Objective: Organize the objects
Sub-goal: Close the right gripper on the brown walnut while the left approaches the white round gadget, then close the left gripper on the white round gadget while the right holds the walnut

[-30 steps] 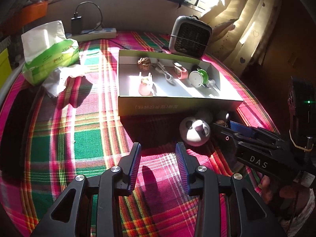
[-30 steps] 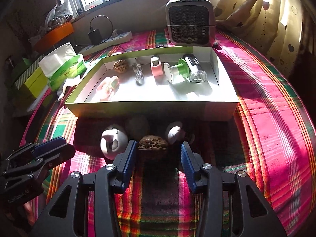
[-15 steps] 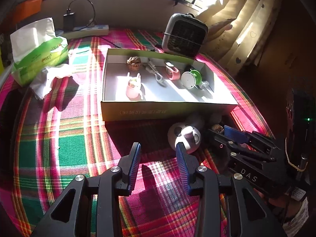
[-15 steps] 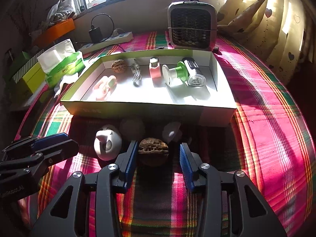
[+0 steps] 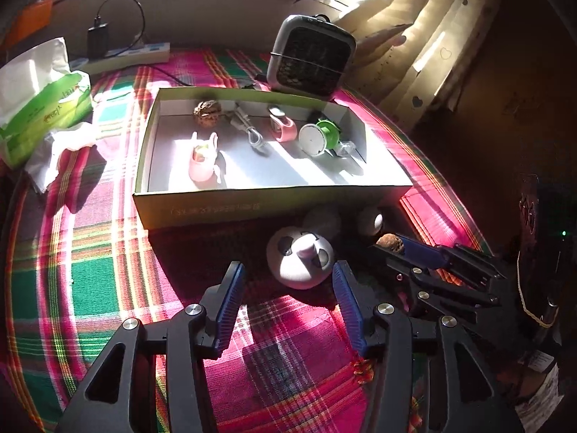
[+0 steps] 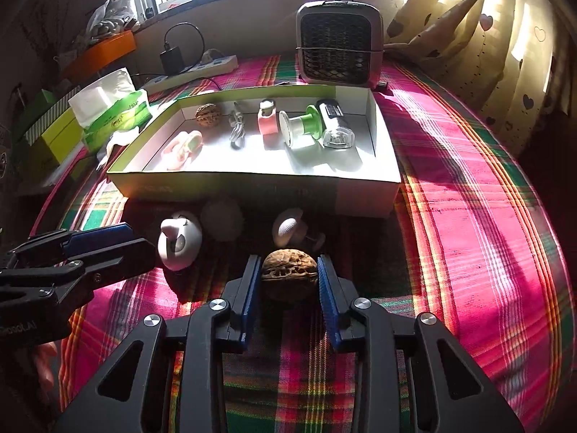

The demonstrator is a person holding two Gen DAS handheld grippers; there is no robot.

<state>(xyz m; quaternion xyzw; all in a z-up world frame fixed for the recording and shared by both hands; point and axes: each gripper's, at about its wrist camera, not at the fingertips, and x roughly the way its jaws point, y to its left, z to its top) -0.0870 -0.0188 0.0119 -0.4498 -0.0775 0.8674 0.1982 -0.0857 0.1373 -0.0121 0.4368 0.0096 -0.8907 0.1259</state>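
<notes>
A brown walnut (image 6: pixel 289 278) lies on the plaid cloth between the blue pads of my right gripper (image 6: pixel 289 281), whose jaws stand close on both its sides. My left gripper (image 5: pixel 288 288) is open, with a white panda-face toy (image 5: pixel 300 261) just ahead between its fingertips. A fuzzy white ball (image 6: pixel 221 218) and a small white mushroom-shaped object (image 6: pixel 288 230) lie beside them, before the open white box (image 6: pixel 252 186). The box holds another walnut (image 6: pixel 208 115), a cable, a pink item, a green-and-white item and a pink rabbit-shaped item (image 5: pixel 202 158).
A small grey heater (image 6: pixel 339 47) stands behind the box. A green tissue pack (image 5: pixel 39 108) with loose tissue lies to the left, and a power strip with charger (image 6: pixel 194 65) by the wall. Curtains hang at the right.
My left gripper moved forward and right toward the panda toy and opened wider. My right gripper moved forward around the walnut and its jaws narrowed on it.
</notes>
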